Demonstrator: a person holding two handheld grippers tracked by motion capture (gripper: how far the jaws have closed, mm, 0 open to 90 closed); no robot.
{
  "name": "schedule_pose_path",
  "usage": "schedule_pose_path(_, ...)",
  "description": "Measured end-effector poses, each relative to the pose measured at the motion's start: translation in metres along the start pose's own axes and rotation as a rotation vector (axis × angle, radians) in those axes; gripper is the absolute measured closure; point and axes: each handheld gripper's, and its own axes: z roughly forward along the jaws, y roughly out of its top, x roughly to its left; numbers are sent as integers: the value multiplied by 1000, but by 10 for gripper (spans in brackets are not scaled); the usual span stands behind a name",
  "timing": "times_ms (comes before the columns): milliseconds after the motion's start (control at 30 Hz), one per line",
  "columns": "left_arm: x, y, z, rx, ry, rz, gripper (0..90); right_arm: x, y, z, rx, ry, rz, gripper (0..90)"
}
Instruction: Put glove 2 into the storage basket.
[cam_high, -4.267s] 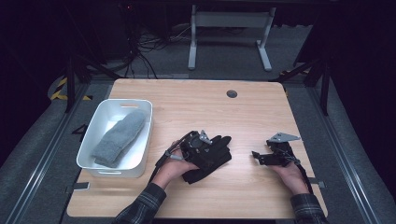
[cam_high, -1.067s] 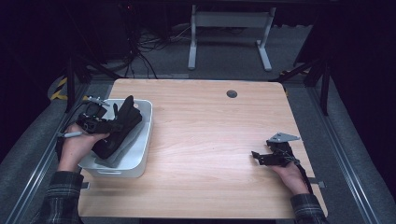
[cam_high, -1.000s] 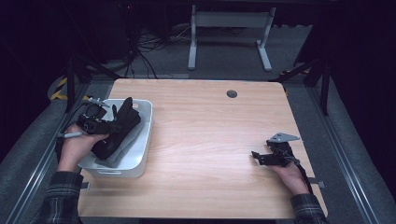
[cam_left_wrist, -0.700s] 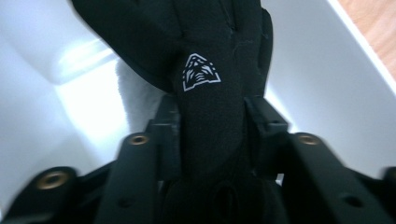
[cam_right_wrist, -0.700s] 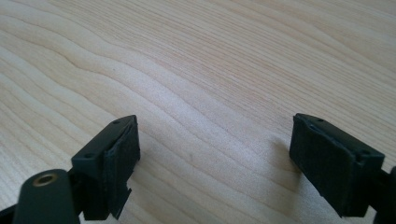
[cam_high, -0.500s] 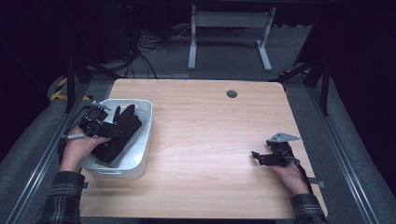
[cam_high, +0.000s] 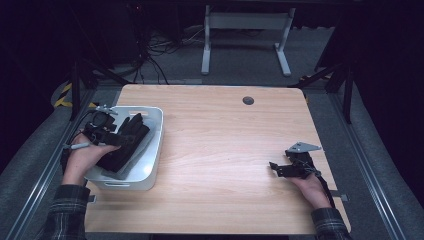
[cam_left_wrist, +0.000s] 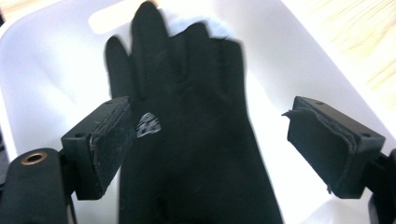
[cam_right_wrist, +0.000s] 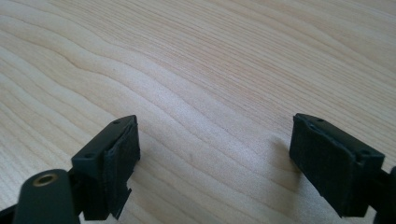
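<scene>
left gripper view: black glove bears a small white checkered logo, unreadable.

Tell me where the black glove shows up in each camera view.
High view: black glove lies in the white bin at the table's left.
Left gripper view: it runs up the centre between the open left claw.
Right gripper view: not in it.
Shared landmark: the white bin.
</scene>
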Motion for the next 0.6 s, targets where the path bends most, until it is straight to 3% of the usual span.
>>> schedule_pose_path(333, -27, 13, 1, -70, -65, 19, 155, 0, 0, 0, 0, 0, -1, 167)
schedule_pose_path(600, -52, 23, 10, -88, -109, 66, 155, 0, 0, 0, 0, 0, -1, 166)
